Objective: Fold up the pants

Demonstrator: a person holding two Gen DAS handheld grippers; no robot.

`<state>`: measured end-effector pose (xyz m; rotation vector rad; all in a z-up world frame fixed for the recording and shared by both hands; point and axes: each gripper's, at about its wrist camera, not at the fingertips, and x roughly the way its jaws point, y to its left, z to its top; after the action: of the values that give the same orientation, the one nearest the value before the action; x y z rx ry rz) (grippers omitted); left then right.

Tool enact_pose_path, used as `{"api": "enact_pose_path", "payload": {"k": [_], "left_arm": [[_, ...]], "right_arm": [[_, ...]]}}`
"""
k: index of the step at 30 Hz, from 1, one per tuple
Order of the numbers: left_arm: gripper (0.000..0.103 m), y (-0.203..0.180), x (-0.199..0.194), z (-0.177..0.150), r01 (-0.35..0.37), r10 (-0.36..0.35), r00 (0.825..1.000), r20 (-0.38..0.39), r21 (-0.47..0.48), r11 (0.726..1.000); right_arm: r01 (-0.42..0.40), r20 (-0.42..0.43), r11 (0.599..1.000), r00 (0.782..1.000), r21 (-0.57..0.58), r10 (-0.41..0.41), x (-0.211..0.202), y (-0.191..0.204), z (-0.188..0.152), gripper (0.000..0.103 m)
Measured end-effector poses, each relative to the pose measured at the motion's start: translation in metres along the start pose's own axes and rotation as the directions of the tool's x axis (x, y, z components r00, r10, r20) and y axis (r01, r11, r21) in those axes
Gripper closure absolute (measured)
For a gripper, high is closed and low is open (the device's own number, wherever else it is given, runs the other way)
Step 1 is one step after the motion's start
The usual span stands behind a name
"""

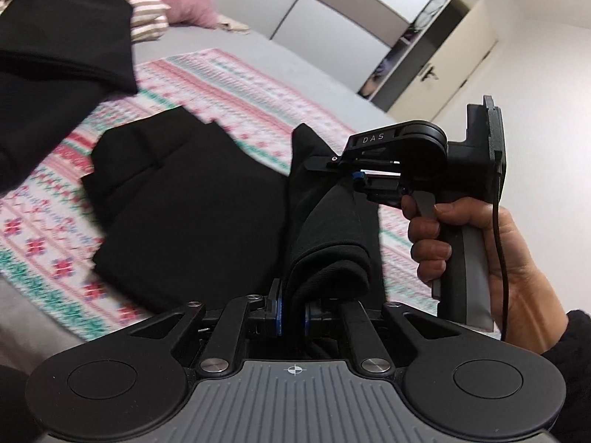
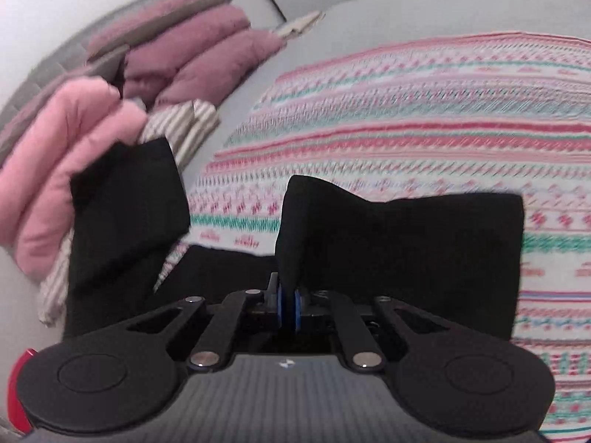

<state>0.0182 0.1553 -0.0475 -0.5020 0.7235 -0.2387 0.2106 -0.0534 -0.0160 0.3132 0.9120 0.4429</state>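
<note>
The black pants (image 1: 184, 206) lie partly folded on a patterned blanket (image 1: 236, 77), with one edge lifted off it. My left gripper (image 1: 291, 317) is shut on a thick rolled fold of the pants (image 1: 328, 254). My right gripper (image 1: 352, 177) shows in the left wrist view, held in a hand, shut on the same lifted edge farther along. In the right wrist view my right gripper (image 2: 289, 310) is shut on the black cloth (image 2: 406, 243), which hangs over the blanket (image 2: 424, 118). Another part of the pants (image 2: 125, 206) hangs at the left.
Pink and mauve pillows (image 2: 177, 62) and a striped cushion (image 2: 184, 125) lie at the head of the grey bed (image 1: 266, 51). A wardrobe (image 1: 436, 37) and a door (image 1: 461, 70) stand beyond the bed.
</note>
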Motion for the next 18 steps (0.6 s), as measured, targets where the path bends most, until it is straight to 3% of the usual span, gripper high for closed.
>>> {"api": "enact_pose_path", "payload": {"k": [7,18], "left_arm": [[0.093,0.027,-0.008,-0.005,-0.018,0.018,1.0,0.006,-0.043,0.999],[0.094,0.054,-0.03,0.011,-0.055,0.066,0.993,0.097,-0.112,0.992]], "right_arm": [[0.003,-0.036,1.0,0.999,-0.009,-0.003,0.024,0.018,-0.001,0.091],[-0.052,-0.026,0.998,0.998,-0.047,0.051,0.048,0.06,0.013,0.091]]}}
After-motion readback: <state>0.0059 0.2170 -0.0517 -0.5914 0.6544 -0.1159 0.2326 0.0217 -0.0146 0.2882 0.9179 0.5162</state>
